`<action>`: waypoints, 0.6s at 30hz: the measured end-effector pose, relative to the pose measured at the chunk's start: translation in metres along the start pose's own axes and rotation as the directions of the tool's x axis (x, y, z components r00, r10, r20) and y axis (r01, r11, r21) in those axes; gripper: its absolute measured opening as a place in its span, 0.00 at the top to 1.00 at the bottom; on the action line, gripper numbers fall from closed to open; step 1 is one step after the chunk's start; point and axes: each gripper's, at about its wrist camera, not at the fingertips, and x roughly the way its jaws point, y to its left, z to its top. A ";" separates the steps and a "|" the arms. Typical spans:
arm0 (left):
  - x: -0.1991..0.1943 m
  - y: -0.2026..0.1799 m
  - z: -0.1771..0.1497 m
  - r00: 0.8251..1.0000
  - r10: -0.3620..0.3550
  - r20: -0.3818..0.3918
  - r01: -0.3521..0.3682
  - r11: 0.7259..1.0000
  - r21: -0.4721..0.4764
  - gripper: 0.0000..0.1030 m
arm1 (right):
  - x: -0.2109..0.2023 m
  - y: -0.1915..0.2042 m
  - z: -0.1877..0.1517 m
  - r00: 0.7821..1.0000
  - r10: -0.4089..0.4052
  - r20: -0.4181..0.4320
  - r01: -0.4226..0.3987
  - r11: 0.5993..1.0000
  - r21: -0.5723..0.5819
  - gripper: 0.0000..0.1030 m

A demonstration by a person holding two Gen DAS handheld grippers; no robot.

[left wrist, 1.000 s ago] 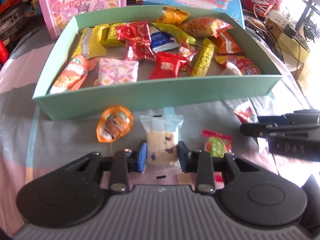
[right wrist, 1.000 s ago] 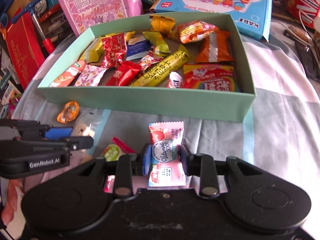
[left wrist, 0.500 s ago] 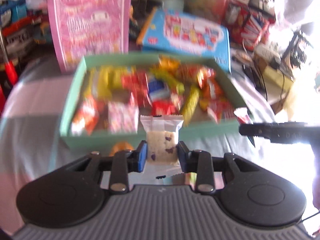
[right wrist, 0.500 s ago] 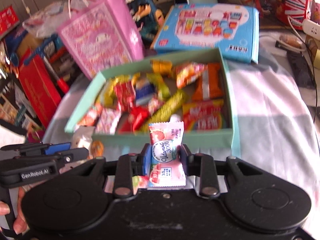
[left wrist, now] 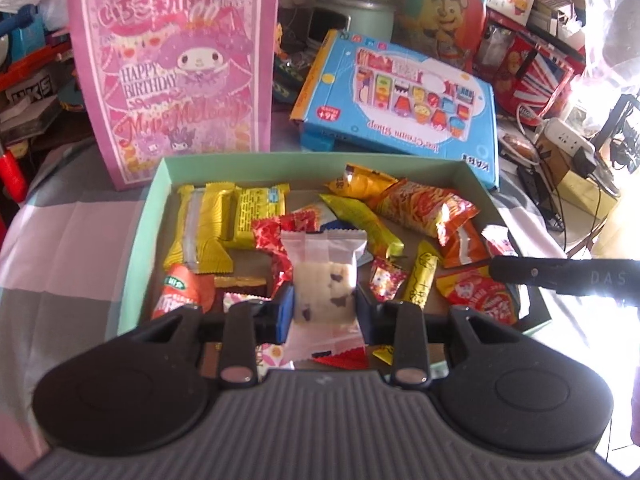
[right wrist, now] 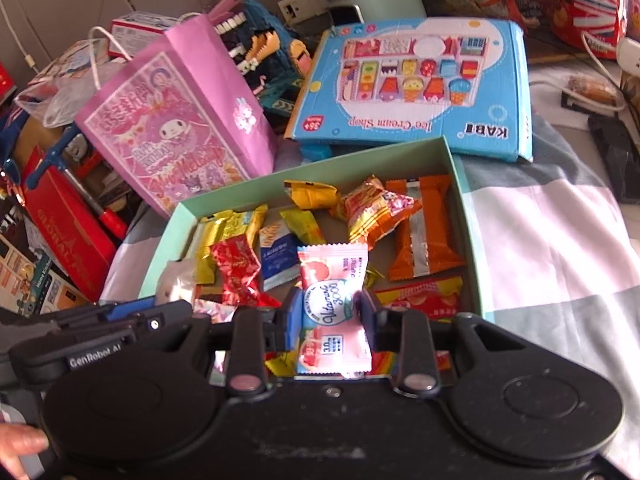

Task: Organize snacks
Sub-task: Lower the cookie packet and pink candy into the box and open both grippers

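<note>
My left gripper is shut on a clear-wrapped white nougat bar and holds it above the near part of the mint-green box. My right gripper is shut on a pink Vitamin sweet packet and holds it above the same box, over its near side. The box holds several wrapped snacks, yellow, red and orange. The right gripper shows at the right of the left wrist view, and the left gripper shows at the left of the right wrist view.
A pink birthday gift bag stands behind the box at the left. A blue toy box lies behind it at the right. Cables and a power strip lie far right. Checked cloth covers the table.
Both grippers have lifted their snacks off the cloth and moved forward, from in front of the box to above its inside. The loose snacks on the cloth have dropped out of view.
</note>
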 end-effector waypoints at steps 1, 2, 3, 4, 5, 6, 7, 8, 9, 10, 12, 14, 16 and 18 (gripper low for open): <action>0.005 0.000 0.001 1.000 -0.001 -0.007 0.001 1.000 0.001 0.69 | 0.006 -0.001 0.002 1.000 0.003 -0.008 -0.003 1.000 0.010 0.71; 0.008 0.000 0.000 1.000 -0.001 -0.013 0.001 1.000 0.001 0.69 | 0.012 -0.002 0.004 1.000 0.007 -0.016 -0.006 1.000 0.017 0.71; 0.012 0.000 0.000 1.000 -0.001 -0.018 0.001 1.000 0.000 0.69 | 0.016 -0.002 0.005 1.000 0.008 -0.022 -0.008 1.000 0.021 0.71; 0.015 0.001 0.001 1.000 -0.001 -0.024 0.001 1.000 -0.001 0.69 | 0.020 -0.002 0.005 1.000 0.009 -0.026 -0.008 1.000 0.021 0.71; 0.018 0.001 0.000 1.000 0.000 -0.028 0.000 1.000 -0.001 0.69 | 0.024 -0.001 0.006 1.000 0.008 -0.031 -0.007 1.000 0.021 0.71; 0.020 0.000 0.001 0.999 0.000 -0.032 0.000 1.000 -0.001 0.69 | 0.027 -0.001 0.006 0.999 0.008 -0.034 -0.007 1.000 0.021 0.71; 0.023 0.000 0.001 0.999 0.000 -0.036 0.000 1.000 0.000 0.69 | 0.030 0.000 0.006 0.999 0.007 -0.037 -0.007 1.000 0.022 0.71; 0.025 -0.001 0.001 0.999 0.000 -0.039 0.000 1.000 0.000 0.69 | 0.033 0.000 0.007 0.999 0.006 -0.040 -0.005 1.000 0.023 0.71; 0.026 -0.001 0.001 0.999 0.000 -0.041 0.000 1.000 0.002 0.69 | 0.035 0.000 0.008 0.999 0.005 -0.042 -0.004 1.000 0.024 0.71; 0.028 -0.001 0.002 0.999 0.000 -0.043 0.001 1.000 0.003 0.69 | 0.037 -0.001 0.008 0.999 0.004 -0.045 -0.003 1.000 0.026 0.71; 0.031 -0.001 0.002 0.999 0.000 -0.047 0.000 1.000 0.005 0.69 | 0.040 -0.001 0.008 0.999 0.003 -0.050 -0.001 1.000 0.029 0.71; 0.033 -0.001 0.003 0.999 0.000 -0.052 0.000 1.000 0.006 0.69 | 0.043 -0.001 0.008 0.999 0.002 -0.054 0.000 0.999 0.034 0.71; 0.035 -0.001 0.002 0.998 0.000 -0.057 0.000 1.000 0.006 0.69 | 0.046 -0.002 0.008 0.998 0.001 -0.059 0.001 0.999 0.039 0.70; 0.037 -0.001 0.001 0.998 0.001 -0.062 -0.001 1.000 0.007 0.69 | 0.047 -0.003 0.008 0.998 0.000 -0.062 0.003 0.999 0.043 0.70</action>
